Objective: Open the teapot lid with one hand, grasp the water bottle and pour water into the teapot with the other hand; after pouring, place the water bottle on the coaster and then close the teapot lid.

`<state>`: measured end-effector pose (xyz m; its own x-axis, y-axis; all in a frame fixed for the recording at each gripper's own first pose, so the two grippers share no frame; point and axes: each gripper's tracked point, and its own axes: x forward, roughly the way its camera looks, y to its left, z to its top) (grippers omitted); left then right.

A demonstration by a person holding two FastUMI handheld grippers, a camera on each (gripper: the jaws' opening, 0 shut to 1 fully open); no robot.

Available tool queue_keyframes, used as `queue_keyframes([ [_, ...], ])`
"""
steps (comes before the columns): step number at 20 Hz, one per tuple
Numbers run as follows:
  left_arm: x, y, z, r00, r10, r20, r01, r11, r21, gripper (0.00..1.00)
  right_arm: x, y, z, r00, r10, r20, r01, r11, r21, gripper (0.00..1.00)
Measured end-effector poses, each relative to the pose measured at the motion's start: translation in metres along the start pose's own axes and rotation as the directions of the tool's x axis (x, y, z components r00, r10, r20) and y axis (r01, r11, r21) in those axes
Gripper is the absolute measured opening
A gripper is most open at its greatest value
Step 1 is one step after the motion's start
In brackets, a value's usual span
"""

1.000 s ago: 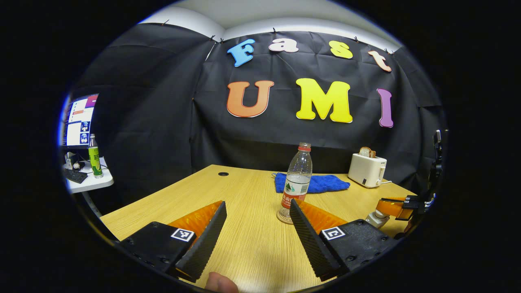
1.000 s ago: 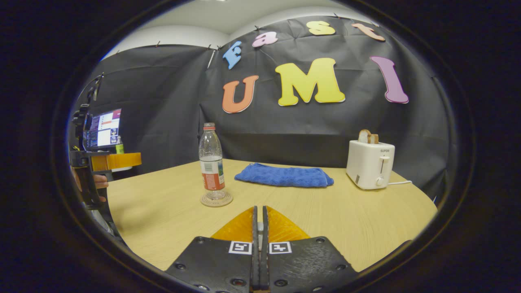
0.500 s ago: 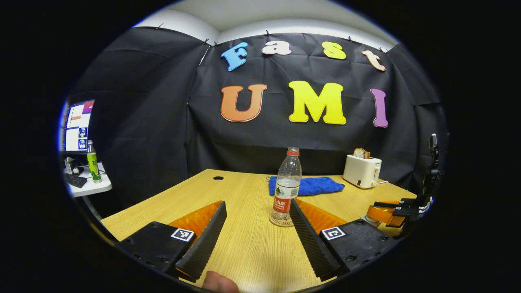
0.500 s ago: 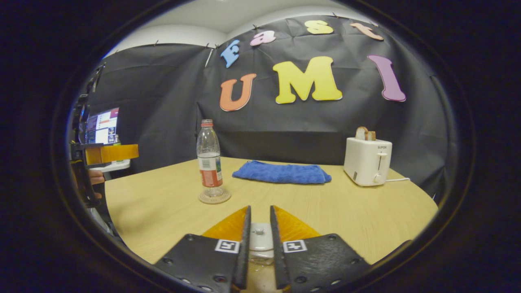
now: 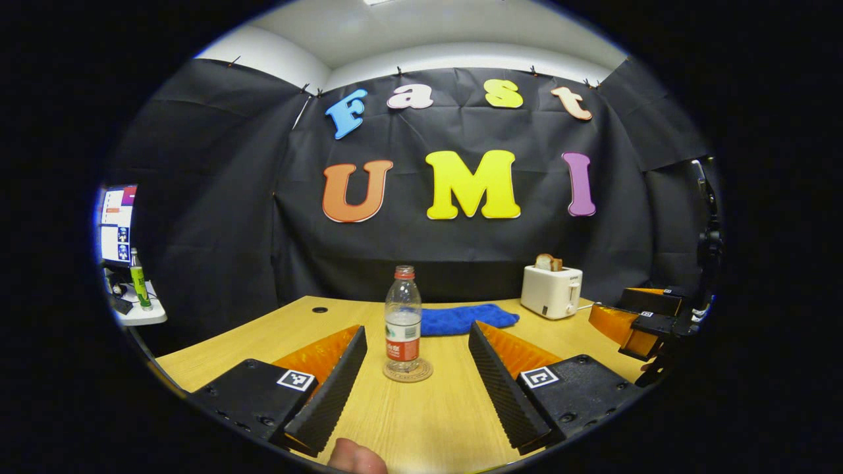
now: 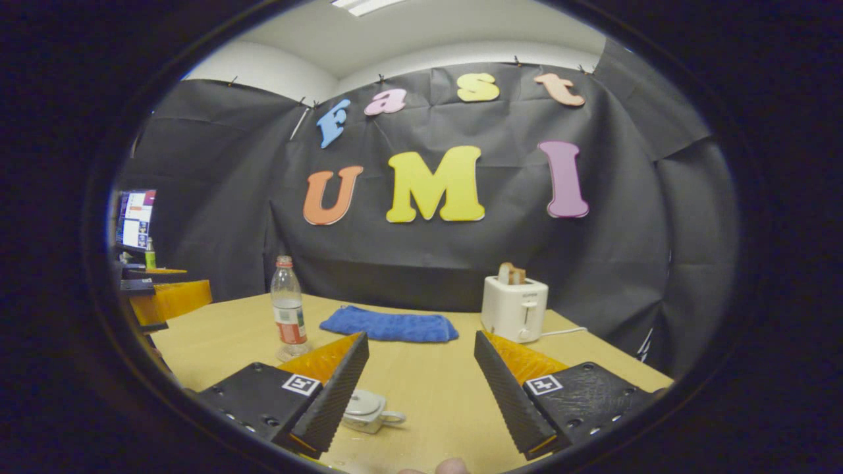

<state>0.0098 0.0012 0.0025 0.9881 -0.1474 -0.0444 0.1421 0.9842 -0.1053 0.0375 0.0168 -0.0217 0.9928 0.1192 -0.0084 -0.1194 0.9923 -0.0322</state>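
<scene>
Your left gripper hangs w/ jaws wide, nothing between them; it lines up on the clear plastic water bottle w/ red cap and red label, which stands upright on the round woven coaster mid-table. Your right gripper is also spread wide, holding nothing. Below it sits the small white ceramic teapot, lid on top, partly hidden behind one finger.

Handling, as I judge it: bottle is only part full, so light, but thin walls flex and it's tall and tippy. If you take it again, grip at the label band, not the neck. Teapot lid is hard, glazed, likely slippery and chips easily; pinch its knob squarely, no side load.

Both task steps look done to me: bottle parked, lid seated. Blue folded cloth and white toaster stay well apart.
</scene>
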Motion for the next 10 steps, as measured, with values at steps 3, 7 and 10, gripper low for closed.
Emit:
queue_keyframes([
  [3,-0.007,-0.028,0.011,0.998,-0.054,0.026,0.055,0.998,-0.035,0.97,-0.031,-0.015,0.025,0.998,-0.046,0.053,0.045,0.999,0.022,0.97],
  [7,-0.022,-0.02,0.015,0.999,-0.017,0.046,0.017,1.0,-0.002,0.97,-0.053,-0.023,0.036,0.994,-0.08,0.075,0.078,0.996,0.038,0.97],
  [10,-0.027,-0.018,0.013,0.998,-0.003,0.056,0.001,0.999,0.034,0.97,-0.061,-0.017,0.034,0.994,-0.087,0.073,0.085,0.996,0.024,0.97],
])
